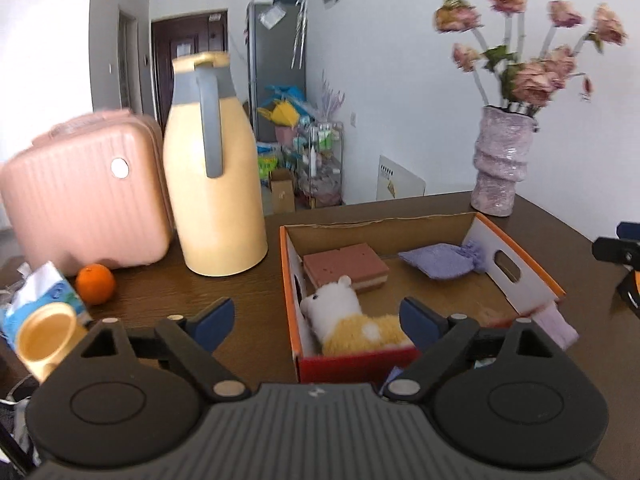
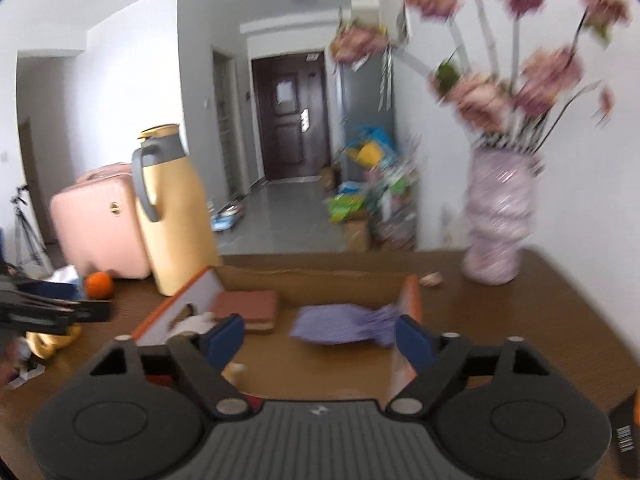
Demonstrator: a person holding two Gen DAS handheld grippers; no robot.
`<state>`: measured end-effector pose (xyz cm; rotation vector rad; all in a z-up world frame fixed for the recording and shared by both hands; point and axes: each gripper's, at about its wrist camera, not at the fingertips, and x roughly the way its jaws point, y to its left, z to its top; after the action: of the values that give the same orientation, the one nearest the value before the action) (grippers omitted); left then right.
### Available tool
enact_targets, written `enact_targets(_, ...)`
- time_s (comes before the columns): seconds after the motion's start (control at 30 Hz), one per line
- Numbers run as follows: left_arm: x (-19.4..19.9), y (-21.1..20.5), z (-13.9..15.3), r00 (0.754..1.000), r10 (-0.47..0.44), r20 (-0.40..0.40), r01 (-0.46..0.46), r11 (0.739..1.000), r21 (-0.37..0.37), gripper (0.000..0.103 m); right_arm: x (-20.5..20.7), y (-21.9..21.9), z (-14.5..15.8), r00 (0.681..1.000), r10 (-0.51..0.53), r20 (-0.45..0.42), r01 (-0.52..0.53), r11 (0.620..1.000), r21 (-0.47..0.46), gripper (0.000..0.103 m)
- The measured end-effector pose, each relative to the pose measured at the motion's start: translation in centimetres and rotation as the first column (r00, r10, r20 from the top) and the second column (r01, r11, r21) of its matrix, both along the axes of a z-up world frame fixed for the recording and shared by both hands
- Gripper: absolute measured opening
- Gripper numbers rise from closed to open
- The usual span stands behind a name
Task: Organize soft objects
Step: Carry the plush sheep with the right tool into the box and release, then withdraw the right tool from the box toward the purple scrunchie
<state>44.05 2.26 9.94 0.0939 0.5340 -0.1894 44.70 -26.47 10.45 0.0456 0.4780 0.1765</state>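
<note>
1. Holding nothing, my left claw (image 1: pixel 316 322) and right claw (image 2: pixel 320 336) gape wide.
2. Plush toy (image 1: pixel 352 320), sponge (image 1: pixel 346 266) and purple pouch (image 1: pixel 442 260) lie inside the box (image 1: pixel 516 268).
3. A lilac cloth (image 1: pixel 558 326) beyond its near-right corner possibly remains; blurred.

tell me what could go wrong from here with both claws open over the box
1. The plush toy lies against the cardboard box's near wall, right beside the open left claw; a low sweep could snag it and drag it out.
2. The flower vase stands tall just past the box's far corner, close to the open right claw; a wide swing could tip it.
3. The purple pouch sits by the box's right wall and could be nudged out.
</note>
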Motion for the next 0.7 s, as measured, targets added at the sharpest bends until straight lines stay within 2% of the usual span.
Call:
enact_targets(0.1, -3.9, -0.1, 0.4, 0.999, 0.005, 0.053, -0.004, 1.0, -0.012, 0.097, -2.9, -1.1, -0.1, 0.998, -0.049, 0.042, 0.051, 0.997, -0.066, 0.085)
enact_targets(0.2, -8.1, 0.0, 0.2, 0.997, -0.002, 0.073, 0.006, 0.999, -0.054, 0.098, -5.5, -1.6, -0.3, 0.998, -0.031, 0.054, 0.034, 0.998, -0.056, 0.086)
enact_targets(0.33, -13.5, -0.4, 0.2, 0.984, 0.024, 0.175, -0.02, 1.0, -0.022, 0.101, -9.6, -1.2, -0.7, 0.994, -0.037, 0.107, 0.044, 0.997, -0.066, 0.089)
enact_targets(0.47, -18.3, 0.0, -0.4, 0.97, 0.052, 0.239, -0.044, 0.998, -0.042, 0.103, -14.1, -0.2, -1.1, 0.985, -0.017, 0.171, 0.029, 0.997, -0.068, 0.092)
enact_targets(0.6, -21.7, 0.0, -2.0, 0.968, 0.082, 0.239, -0.075, 0.996, -0.04, 0.103, -18.5, 0.3, -1.9, 0.976, -0.006, 0.219, 0.012, 0.999, -0.03, 0.093)
enact_targets(0.7, -23.9, 0.0, -3.8, 0.971, 0.093, 0.222, -0.086, 0.995, -0.041, 0.103, -21.1, 0.5, -3.1, 0.976, -0.007, 0.219, 0.006, 1.0, 0.005, 0.093)
